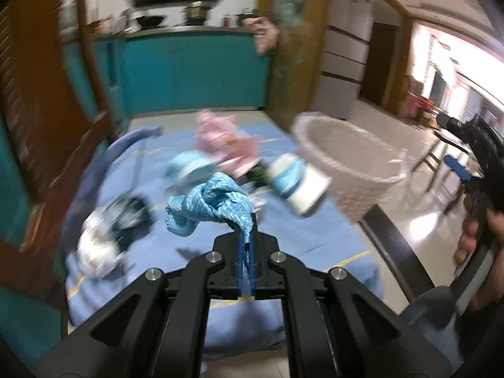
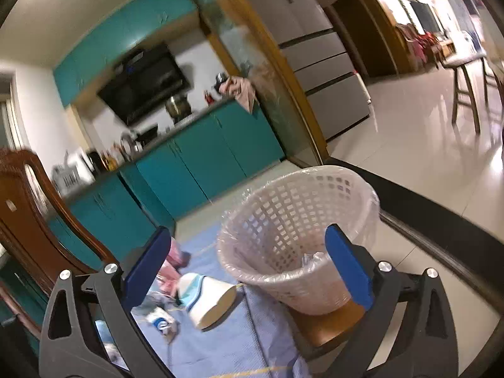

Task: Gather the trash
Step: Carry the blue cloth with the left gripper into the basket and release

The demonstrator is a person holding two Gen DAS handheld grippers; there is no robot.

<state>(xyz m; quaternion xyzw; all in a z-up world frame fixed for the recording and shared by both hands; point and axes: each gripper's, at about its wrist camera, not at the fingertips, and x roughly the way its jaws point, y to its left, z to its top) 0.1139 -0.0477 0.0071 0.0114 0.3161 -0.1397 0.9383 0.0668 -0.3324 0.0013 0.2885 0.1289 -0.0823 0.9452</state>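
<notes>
My left gripper point(image 1: 246, 236) is shut on a crumpled blue wrapper point(image 1: 209, 203) and holds it above the blue cloth point(image 1: 315, 239). On the cloth lie a tipped paper cup point(image 1: 297, 186), pink packaging point(image 1: 220, 141), a blue-white wrapper point(image 1: 189, 167) and a black-and-white bag point(image 1: 110, 230). A white lattice basket point(image 1: 349, 163) with a clear liner stands at the right. My right gripper point(image 2: 252, 271) is open and empty, in front of the basket point(image 2: 299, 220), with the cup point(image 2: 208, 299) below left. It shows in the left wrist view point(image 1: 456, 163) at far right.
A wooden chair point(image 2: 37, 214) stands at the left. The basket sits on a brown stool point(image 2: 330, 324). Teal kitchen cabinets point(image 1: 189, 75) are behind, a grey fridge point(image 2: 321, 63) and tiled floor point(image 2: 425, 163) to the right.
</notes>
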